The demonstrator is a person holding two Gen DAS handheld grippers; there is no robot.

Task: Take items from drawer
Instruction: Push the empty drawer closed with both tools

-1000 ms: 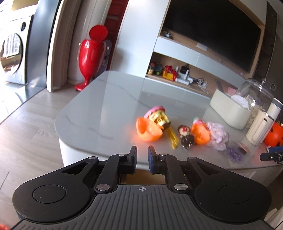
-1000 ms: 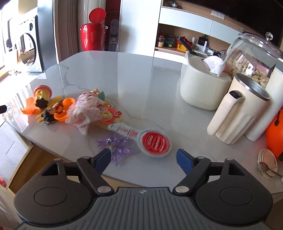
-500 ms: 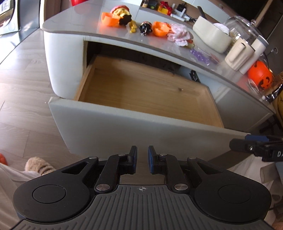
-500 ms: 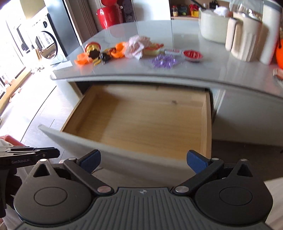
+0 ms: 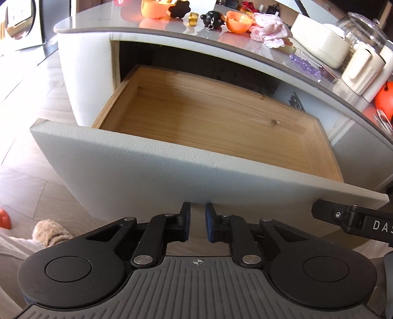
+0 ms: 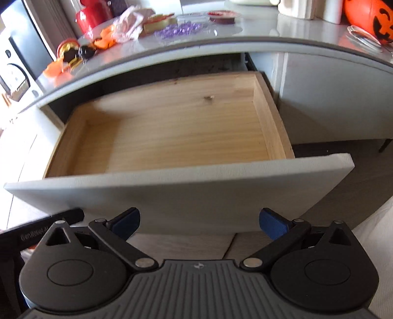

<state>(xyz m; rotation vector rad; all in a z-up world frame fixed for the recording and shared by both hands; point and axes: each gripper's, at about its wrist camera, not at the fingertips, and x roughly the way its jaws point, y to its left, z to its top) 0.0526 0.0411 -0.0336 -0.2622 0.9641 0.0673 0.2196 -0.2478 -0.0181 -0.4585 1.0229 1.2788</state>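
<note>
drawer (image 5: 172,157) back end hidden under tabletop; pumpkin bucket (image 6: 368,17) cut by frame edge; small toys (image 6: 73,54) blurred, maybe figurines.

both wrist views sit near the drawer (image 5: 221,122) front, angled steeply down toward 12 o'clock. shared: drawer (image 6: 172,132) interior, bench (image 5: 172,32) edge, bench (image 6: 270,32) items.

Counted one drawer (image 5: 152,169), pulled out, with zero things showing inside it. Two grippers in the shots: left gripper (image 5: 197,222) and right gripper (image 6: 199,222). Up on the one table (image 6: 258,39) there were two orange cups (image 5: 239,21), one pink cloth (image 5: 270,32), one purple bead pile (image 6: 176,30) and one pumpkin bucket (image 6: 368,17).
</note>
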